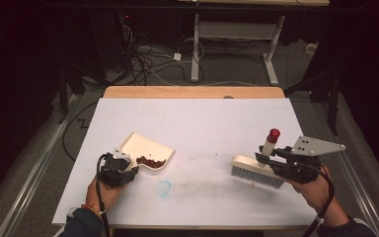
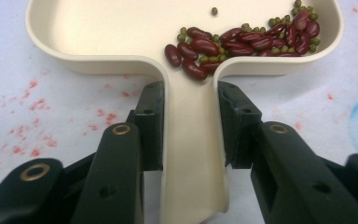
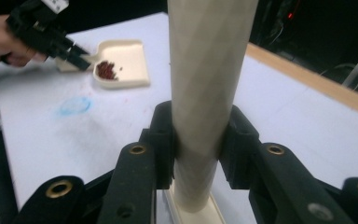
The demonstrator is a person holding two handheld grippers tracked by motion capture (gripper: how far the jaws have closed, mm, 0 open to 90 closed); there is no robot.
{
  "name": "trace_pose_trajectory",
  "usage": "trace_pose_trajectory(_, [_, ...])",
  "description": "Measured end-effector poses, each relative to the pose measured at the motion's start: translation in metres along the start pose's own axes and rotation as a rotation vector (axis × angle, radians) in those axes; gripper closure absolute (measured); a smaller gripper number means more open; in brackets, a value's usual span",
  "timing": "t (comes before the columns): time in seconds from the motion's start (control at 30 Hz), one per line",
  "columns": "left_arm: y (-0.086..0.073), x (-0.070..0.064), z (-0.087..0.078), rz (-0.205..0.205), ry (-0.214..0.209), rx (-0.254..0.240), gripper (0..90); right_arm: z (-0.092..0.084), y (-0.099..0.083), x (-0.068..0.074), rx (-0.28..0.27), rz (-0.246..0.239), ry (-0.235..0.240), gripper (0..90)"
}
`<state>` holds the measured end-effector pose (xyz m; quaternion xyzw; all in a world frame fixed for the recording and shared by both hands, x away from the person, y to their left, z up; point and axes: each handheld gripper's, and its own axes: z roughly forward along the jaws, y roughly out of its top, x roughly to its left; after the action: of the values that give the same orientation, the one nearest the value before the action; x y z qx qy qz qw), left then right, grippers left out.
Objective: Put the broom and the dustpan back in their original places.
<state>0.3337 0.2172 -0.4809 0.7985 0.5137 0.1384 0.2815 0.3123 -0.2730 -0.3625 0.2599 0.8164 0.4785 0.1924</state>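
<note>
The dustpan point(image 2: 121, 32) is cream, and it holds dark red beans point(image 2: 242, 39) mixed with small green ones point(image 2: 213, 11). The brush point(image 1: 256, 170) has a cream back and handle, pale grey-white bristles and a red cap on the handle's end. Both tongs, left point(image 2: 190, 123) and right point(image 3: 198, 140), are black with brass-coloured rivets. The counter point(image 1: 202, 123) is white with a pale wood far edge, flecked with red specks and marked by a faint blue smudge point(image 1: 164, 187).

Smooth plastic on a stained matt surface

A cream, smooth plastic dustpan point(image 2: 121, 32) is seen, glossy red beans point(image 2: 242, 39) lying in it; the white surface point(image 1: 202, 123) looks matt, edged with pale wood.
</note>
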Motion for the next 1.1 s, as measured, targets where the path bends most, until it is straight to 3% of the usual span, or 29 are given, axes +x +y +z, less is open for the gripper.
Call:
trace_pose_trajectory(0.3, [0.001,0.006,0.006,-0.074,0.029,-0.017,62.4,-0.019,-0.009,-0.020,0.065,0.028,0.017,70.1])
trace_pose_trajectory(0.43, [0.002,0.002,0.010,-0.103,0.037,-0.026,61.0,-0.009,-0.013,-0.031,0.114,0.014,0.026,70.0])
trace_pose_trajectory(0.53, [0.003,-0.004,0.011,-0.123,0.047,-0.031,54.0,-0.003,-0.013,-0.040,0.130,0.017,0.050,69.8])
trace_pose_trajectory(0.67, [0.002,-0.014,0.011,-0.126,0.051,-0.027,47.3,0.006,-0.009,-0.055,0.136,0.038,0.022,67.9])
trace_pose_trajectory(0.8, [0.000,-0.024,0.010,-0.096,0.030,-0.018,43.8,0.022,-0.005,-0.068,0.138,0.064,-0.022,64.8])
trace_pose_trajectory(0.93, [-0.001,-0.025,0.009,-0.059,0.004,-0.009,39.0,0.040,-0.003,-0.081,0.141,0.116,-0.075,63.0])
trace_pose_trajectory(1.1, [-0.008,-0.017,0.001,0.015,-0.040,-0.073,30.9,0.060,-0.003,-0.094,0.174,0.192,-0.180,61.3])
